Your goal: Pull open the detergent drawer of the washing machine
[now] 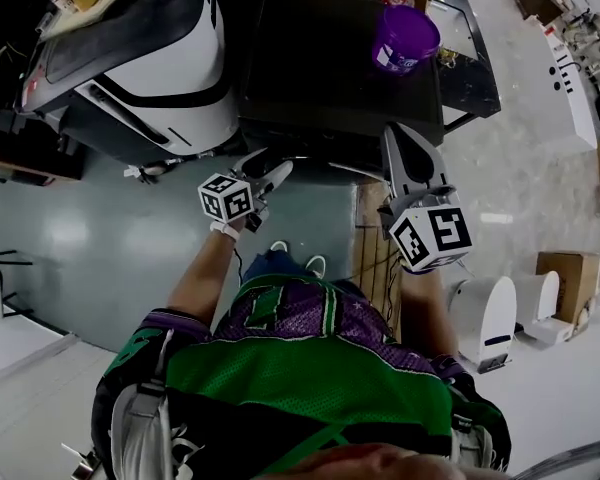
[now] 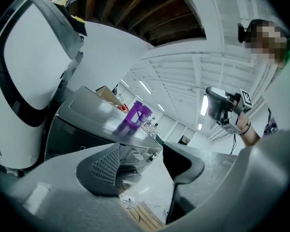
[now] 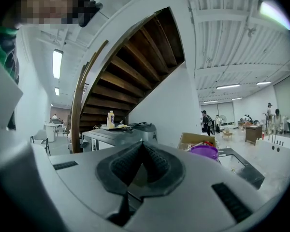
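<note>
Left gripper [image 2: 144, 164]: the jaws stood apart, with nothing between the pads [image 2: 102, 164]. Through the gap I saw only floor and the near corner of the washing machine [image 1: 330, 78].

Right gripper [image 3: 142, 152]: the jaws were together, the ribbed pads meeting along one ridge, and nothing was clamped in them.

The washing machine was dark and flat-topped. It stood directly ahead of both grippers, close in front of their tips. From the head view I could not tell whether the right tips touched its front edge. I could not pick out the front of the detergent drawer in any view.

A purple cup [image 1: 405, 38] stood upright on the machine's top, ahead of the right gripper and slightly to its right. A white appliance [image 1: 150, 68] stood to the left of the left gripper, just beside the washing machine. Wooden slats [image 1: 372, 253] lay on the floor beneath the right gripper.
</note>
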Demonstrator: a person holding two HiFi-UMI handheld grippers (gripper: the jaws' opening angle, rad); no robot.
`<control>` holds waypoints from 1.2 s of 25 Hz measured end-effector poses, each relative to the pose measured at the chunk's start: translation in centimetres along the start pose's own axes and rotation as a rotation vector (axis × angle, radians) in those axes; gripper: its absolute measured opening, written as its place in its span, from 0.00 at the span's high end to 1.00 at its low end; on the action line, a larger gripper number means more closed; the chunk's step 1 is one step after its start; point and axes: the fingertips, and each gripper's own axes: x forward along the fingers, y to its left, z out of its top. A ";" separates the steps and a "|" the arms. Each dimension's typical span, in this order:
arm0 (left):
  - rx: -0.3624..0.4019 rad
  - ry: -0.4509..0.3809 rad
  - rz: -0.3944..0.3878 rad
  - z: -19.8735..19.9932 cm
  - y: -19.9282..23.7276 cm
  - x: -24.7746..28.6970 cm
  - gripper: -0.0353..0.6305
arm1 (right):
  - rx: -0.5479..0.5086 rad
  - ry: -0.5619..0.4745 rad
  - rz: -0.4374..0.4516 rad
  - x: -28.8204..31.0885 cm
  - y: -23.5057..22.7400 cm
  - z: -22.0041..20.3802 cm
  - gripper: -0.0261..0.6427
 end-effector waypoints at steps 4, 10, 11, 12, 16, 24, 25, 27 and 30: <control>-0.057 -0.001 -0.032 -1.4 2.7 1.2 0.53 | -0.005 0.015 -0.021 0.5 -0.2 -0.4 0.96; -0.157 0.038 -0.032 -4.3 7.2 3.2 0.53 | -0.012 0.041 -0.054 1.4 -0.3 -1.5 0.96; -0.171 0.045 -0.035 -4.7 7.8 3.5 0.53 | -0.014 0.048 -0.058 1.6 -0.3 -1.7 0.96; -0.185 0.048 -0.039 -4.9 8.3 3.8 0.53 | -0.020 0.053 -0.060 1.8 -0.2 -1.9 0.96; -0.247 0.031 -0.048 -5.4 10.1 4.9 0.53 | -0.032 0.072 -0.080 2.1 -0.3 -2.4 0.96; -0.336 0.044 -0.027 -7.0 13.6 6.2 0.51 | -0.026 0.090 -0.140 1.7 -0.6 -2.9 0.96; -0.339 0.048 -0.030 -7.2 13.9 6.4 0.51 | -0.024 0.091 -0.149 1.6 -0.7 -3.0 0.96; -0.341 0.055 -0.031 -7.5 14.5 6.6 0.51 | -0.021 0.094 -0.168 1.4 -0.7 -3.2 0.96; -0.361 0.027 -0.026 -7.1 15.5 6.7 0.51 | -0.018 0.107 -0.187 1.0 -0.4 -3.6 0.96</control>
